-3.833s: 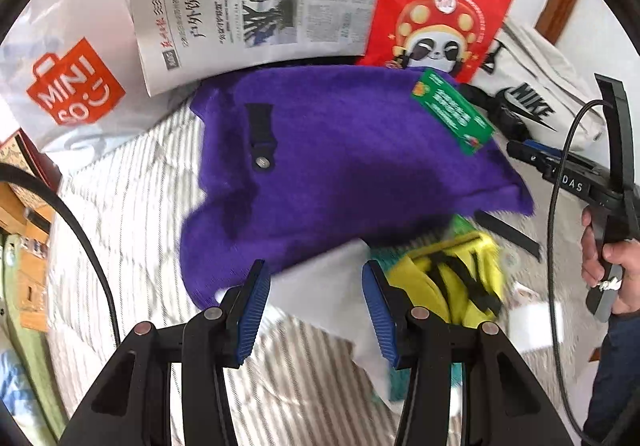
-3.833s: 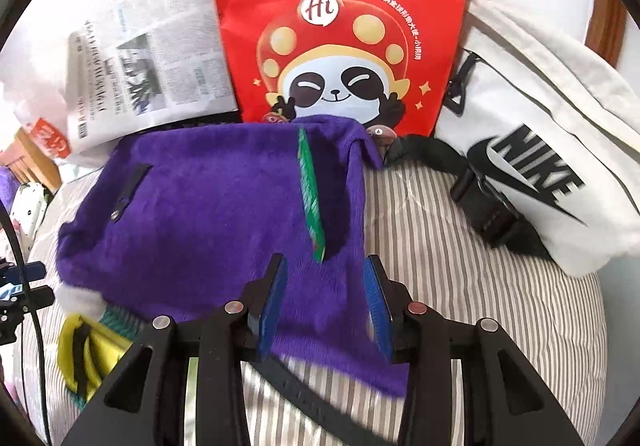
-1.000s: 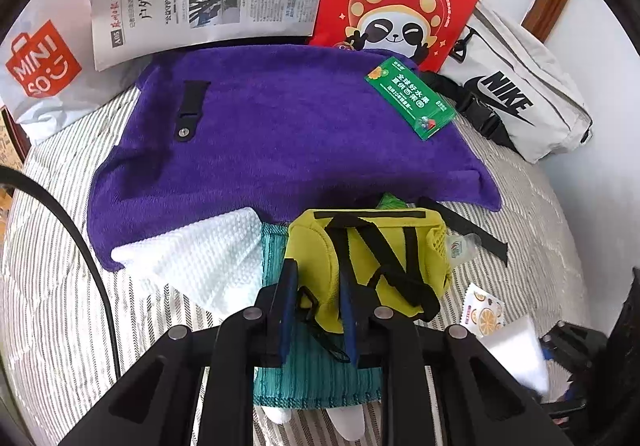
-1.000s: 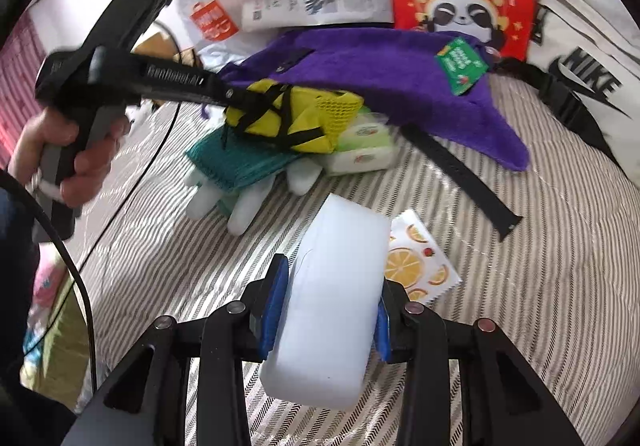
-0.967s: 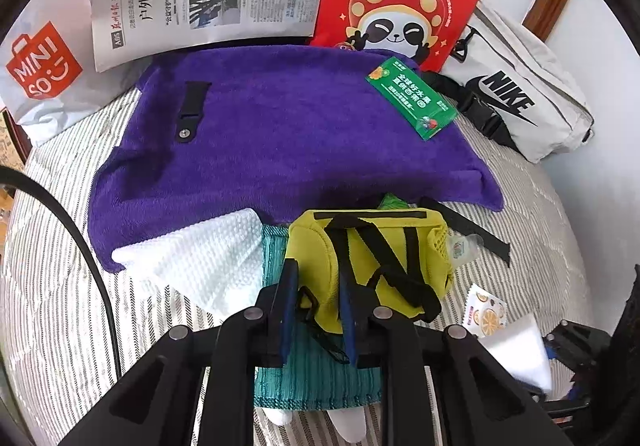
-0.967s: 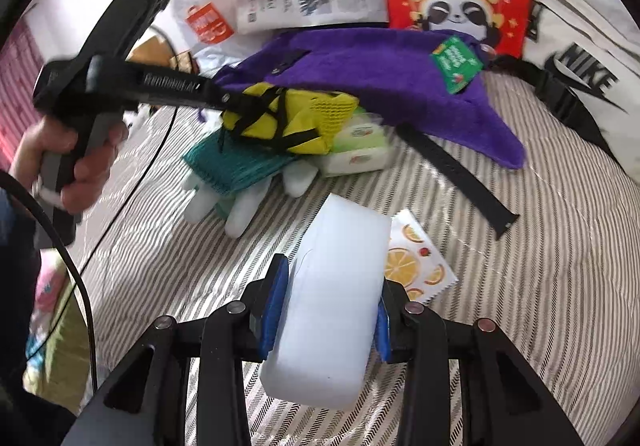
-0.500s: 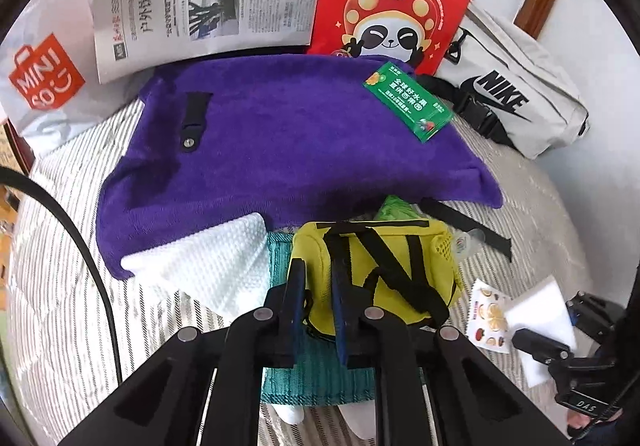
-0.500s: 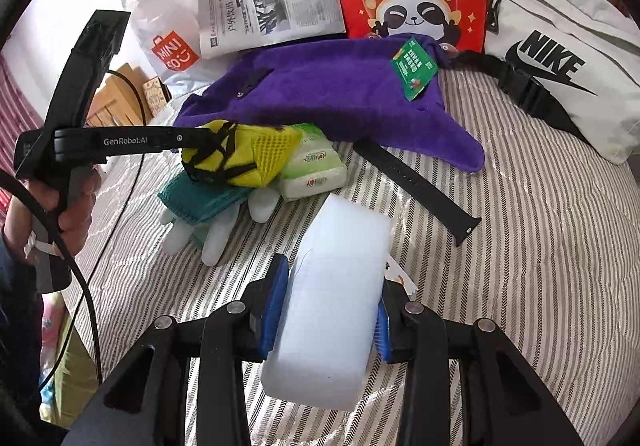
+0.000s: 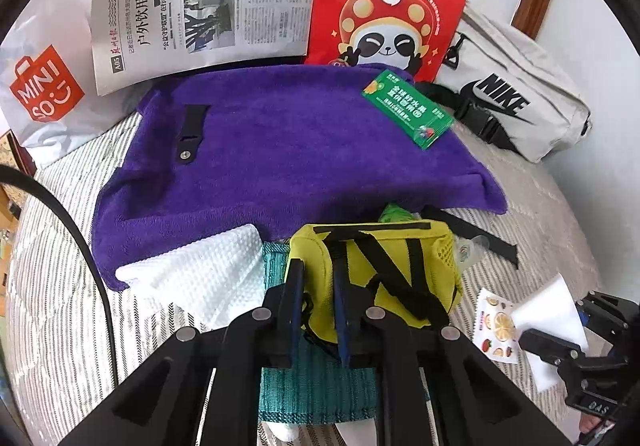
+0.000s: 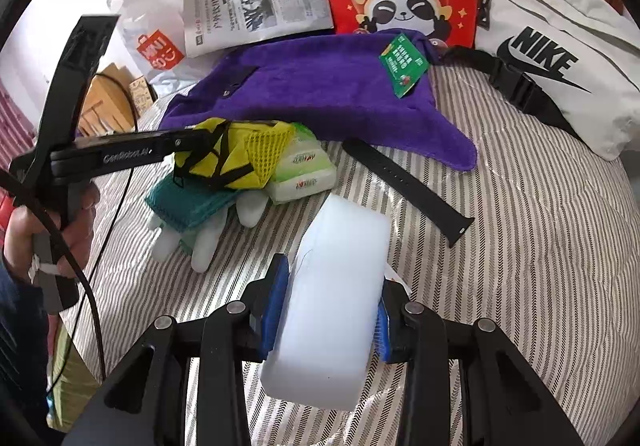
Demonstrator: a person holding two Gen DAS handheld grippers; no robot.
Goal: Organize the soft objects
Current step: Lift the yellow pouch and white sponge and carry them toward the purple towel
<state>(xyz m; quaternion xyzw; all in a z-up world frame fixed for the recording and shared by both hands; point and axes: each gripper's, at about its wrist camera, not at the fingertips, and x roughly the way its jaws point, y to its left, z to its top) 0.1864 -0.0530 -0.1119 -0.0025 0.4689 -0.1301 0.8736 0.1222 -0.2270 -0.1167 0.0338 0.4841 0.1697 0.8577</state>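
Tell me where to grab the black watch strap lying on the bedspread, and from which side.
Grip the black watch strap near its middle, jaws across its narrow width, coming straight down from above. It lies flat on the striped bedspread, so only its thin edges offer a pinch. Its far end sits close to the purple towel, and the near end looks free, so the middle probably has the most room.

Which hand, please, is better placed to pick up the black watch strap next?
Neither is free, but the right gripper is nearer: the strap lies just ahead of the white sponge it holds.
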